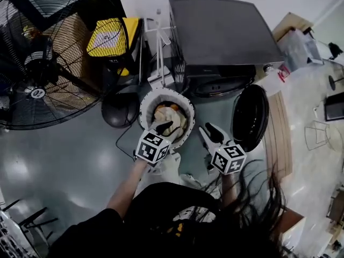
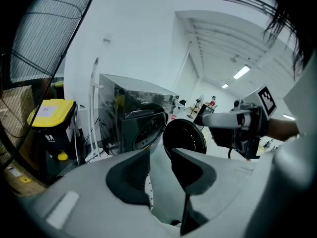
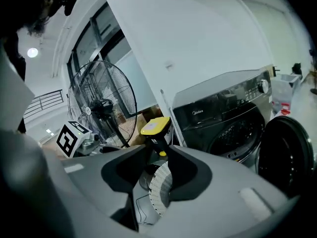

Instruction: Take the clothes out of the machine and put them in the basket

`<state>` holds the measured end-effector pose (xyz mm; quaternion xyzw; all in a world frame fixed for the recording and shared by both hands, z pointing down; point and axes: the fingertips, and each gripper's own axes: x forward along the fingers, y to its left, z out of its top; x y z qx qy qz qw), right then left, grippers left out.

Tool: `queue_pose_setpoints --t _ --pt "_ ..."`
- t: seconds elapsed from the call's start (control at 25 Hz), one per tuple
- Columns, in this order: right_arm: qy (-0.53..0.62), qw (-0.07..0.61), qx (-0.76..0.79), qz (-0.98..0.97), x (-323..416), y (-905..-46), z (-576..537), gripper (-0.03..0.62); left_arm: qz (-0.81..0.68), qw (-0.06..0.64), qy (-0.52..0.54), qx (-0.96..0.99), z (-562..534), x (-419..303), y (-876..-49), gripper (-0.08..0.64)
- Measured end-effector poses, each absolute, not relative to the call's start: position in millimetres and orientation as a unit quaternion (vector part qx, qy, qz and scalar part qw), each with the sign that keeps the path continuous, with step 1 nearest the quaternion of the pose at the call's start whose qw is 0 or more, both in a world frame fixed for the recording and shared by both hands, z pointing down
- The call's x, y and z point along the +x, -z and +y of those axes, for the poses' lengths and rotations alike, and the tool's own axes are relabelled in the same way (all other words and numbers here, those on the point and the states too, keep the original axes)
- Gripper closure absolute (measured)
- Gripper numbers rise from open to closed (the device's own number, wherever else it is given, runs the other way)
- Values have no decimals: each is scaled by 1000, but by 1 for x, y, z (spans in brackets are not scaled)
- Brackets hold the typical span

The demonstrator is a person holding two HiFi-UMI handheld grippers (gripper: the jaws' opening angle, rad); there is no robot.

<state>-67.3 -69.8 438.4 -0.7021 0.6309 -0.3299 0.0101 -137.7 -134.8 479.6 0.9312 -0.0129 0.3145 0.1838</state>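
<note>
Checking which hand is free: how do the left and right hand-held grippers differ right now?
The left hand-held gripper hangs over the clothes in the white basket; the right hand-held gripper is beside the basket, above the floor by the open machine door. The left aims toward that door; the right aims toward the yellow-lidded bin. Both have jaws apart and hold nothing.

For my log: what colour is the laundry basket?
The laundry basket is white; the head view shows it best.
</note>
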Motion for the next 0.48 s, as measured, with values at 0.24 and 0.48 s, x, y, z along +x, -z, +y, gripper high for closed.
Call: queue_pose_setpoints --t 0.24,0.48 --pt "294 28 -710 639 -59 -397 -28 479 -11 160 -281 946 -87 -124 -436 428" --pt "269 36 -708 652 -65 -371 25 500 -20 147 -242 959 -33 -121 -395 428"
